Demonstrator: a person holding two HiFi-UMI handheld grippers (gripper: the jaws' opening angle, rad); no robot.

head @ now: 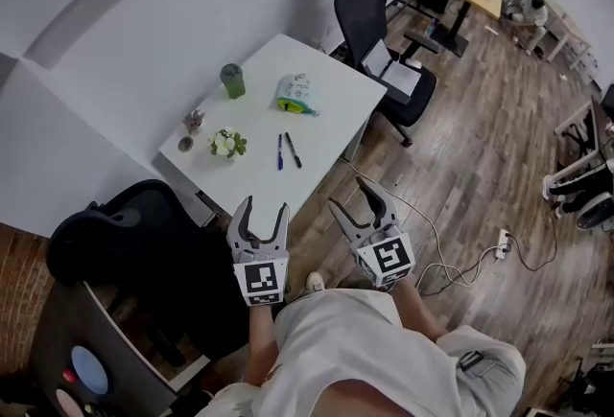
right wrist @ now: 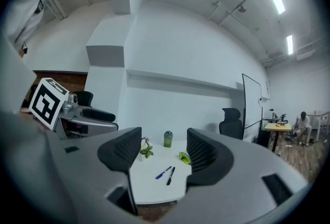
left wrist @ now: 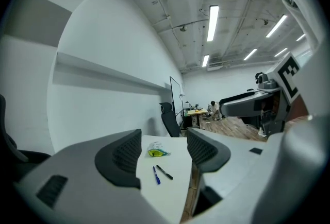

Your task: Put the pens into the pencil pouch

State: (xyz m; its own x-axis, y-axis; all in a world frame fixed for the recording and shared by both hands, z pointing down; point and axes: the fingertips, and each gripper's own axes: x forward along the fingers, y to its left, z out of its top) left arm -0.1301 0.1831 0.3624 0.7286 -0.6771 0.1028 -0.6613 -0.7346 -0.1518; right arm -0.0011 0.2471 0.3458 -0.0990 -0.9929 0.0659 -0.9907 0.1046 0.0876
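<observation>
On the white table [head: 326, 84] lie a blue pen [head: 280, 152] and a black pen [head: 293, 150] side by side. Beyond them rests the pencil pouch [head: 296, 93], pale with a yellow-green edge. My left gripper [head: 260, 216] and right gripper [head: 365, 196] hang in the air short of the table's near edge, both open and empty. The left gripper view shows the blue pen [left wrist: 155, 175], the black pen [left wrist: 164, 172] and the pouch [left wrist: 157, 150] between its jaws at a distance. The right gripper view shows the blue pen [right wrist: 163, 172], the black pen [right wrist: 170, 175] and the pouch [right wrist: 184, 157].
A green cup [head: 232, 80], a small potted plant [head: 227, 143] and two small items [head: 193, 123] stand on the table's left side. Black office chairs stand at the far end [head: 374, 32] and near left [head: 125, 233]. A cable and power strip [head: 499, 243] lie on the wood floor.
</observation>
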